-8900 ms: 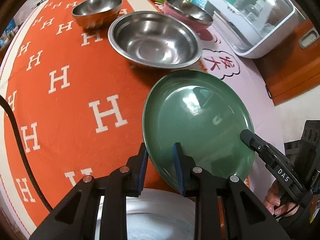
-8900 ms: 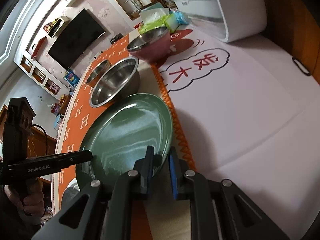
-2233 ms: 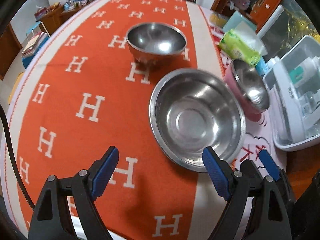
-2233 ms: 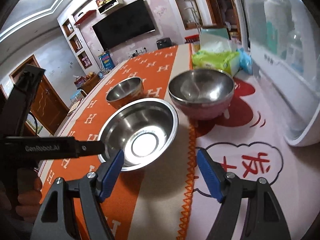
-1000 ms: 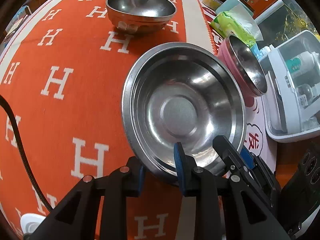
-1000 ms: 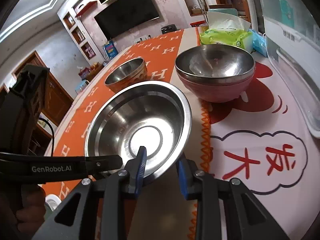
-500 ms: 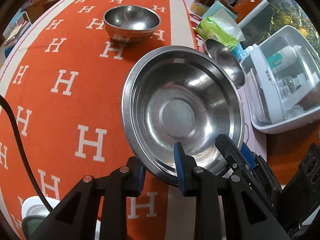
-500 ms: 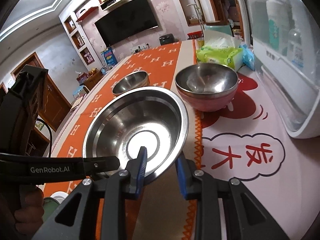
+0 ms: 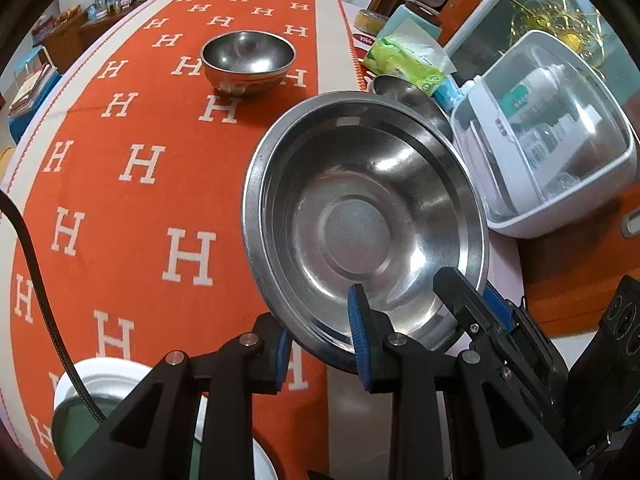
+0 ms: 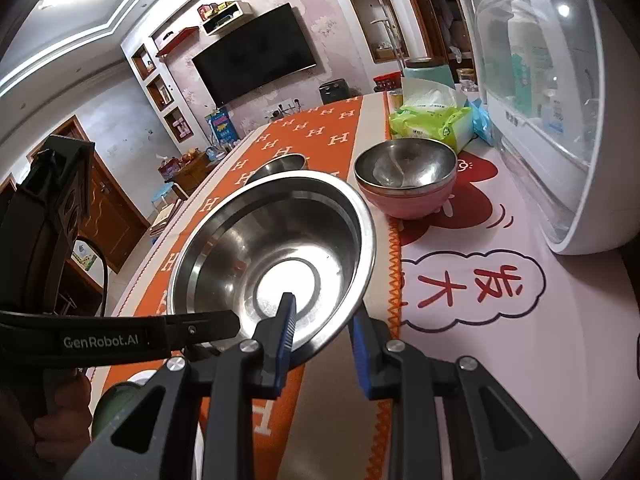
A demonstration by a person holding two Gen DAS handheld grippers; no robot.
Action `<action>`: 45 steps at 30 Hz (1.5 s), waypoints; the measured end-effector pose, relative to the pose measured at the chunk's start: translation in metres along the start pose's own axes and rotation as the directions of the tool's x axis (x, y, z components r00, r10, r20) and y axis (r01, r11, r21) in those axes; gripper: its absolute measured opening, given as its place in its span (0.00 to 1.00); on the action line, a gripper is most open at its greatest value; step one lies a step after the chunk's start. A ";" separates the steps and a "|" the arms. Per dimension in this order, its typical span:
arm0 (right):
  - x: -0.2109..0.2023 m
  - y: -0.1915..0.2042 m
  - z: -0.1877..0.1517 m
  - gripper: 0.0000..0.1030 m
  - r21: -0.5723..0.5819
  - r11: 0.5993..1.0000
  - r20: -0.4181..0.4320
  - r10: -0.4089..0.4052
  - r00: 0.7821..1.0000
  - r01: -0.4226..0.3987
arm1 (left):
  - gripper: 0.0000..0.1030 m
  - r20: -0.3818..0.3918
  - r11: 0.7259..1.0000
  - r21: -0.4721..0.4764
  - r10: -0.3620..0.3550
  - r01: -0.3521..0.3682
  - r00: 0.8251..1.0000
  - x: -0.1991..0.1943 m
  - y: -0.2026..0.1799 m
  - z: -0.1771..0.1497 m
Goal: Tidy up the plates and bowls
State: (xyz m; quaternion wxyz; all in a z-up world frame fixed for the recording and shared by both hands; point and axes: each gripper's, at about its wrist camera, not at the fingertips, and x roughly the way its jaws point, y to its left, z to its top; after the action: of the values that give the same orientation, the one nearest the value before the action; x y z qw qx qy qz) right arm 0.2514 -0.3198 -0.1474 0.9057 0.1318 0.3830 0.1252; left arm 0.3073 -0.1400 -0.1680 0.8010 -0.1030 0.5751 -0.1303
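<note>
We have the big steel bowl (image 9: 362,216) off the bench (image 9: 140,208), pinched at its near rim by both tongs: the left tongs (image 9: 322,350) are clamped on the rim with one pad inside and one outside, and the right tongs (image 10: 322,344) bite the same rim just beside them. Both grips sit on one side, so the far edge hangs unsupported. Our worry is slip: the steel is smooth and the pads hold only a narrow lip, so a quick tilt could let the bowl pivot and drop. If our two hands drift apart or twist unevenly, one pair could lose the rim and leave the other carrying it alone. Swinging low would risk clipping the pink bowl (image 10: 406,184) or the small bowl (image 9: 248,60) beyond. Near us lie the green plate (image 9: 80,424) and a white dish (image 9: 108,376); a hard set-down there could chip them.
</note>
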 end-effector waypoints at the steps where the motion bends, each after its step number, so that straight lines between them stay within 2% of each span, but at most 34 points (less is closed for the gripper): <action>1: -0.003 0.000 -0.001 0.25 -0.005 1.000 0.004 0.002 1.000 -0.002 | 0.24 0.003 1.000 0.002 0.000 0.000 1.000 -0.002 -0.001 -0.002; 16: -0.057 -0.006 -0.019 0.25 -0.045 0.999 0.026 0.026 0.999 -0.025 | 0.25 0.030 0.999 0.047 0.000 -0.001 1.000 -0.034 -0.035 -0.049; 31: -0.102 -0.006 -0.053 0.25 -0.097 0.995 0.012 0.005 1.000 -0.004 | 0.25 0.024 0.995 0.095 -0.017 0.014 1.000 -0.053 -0.052 -0.104; 38: -0.113 0.001 -0.070 0.25 -0.140 0.990 -0.025 0.002 1.000 -0.005 | 0.25 0.010 0.997 0.081 -0.012 0.011 1.000 -0.057 -0.050 -0.130; 45: -0.121 0.004 -0.089 0.26 -0.165 0.986 -0.092 -0.009 0.996 -0.007 | 0.26 -0.043 0.998 0.059 0.000 0.002 0.999 -0.051 -0.047 -0.152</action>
State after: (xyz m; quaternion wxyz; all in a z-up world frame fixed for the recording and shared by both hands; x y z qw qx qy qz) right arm 0.1046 -0.3431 -0.1265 0.8949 0.0504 0.4127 0.1620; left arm 0.1436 -0.1701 -0.1562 0.7910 -0.0767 0.5882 -0.1498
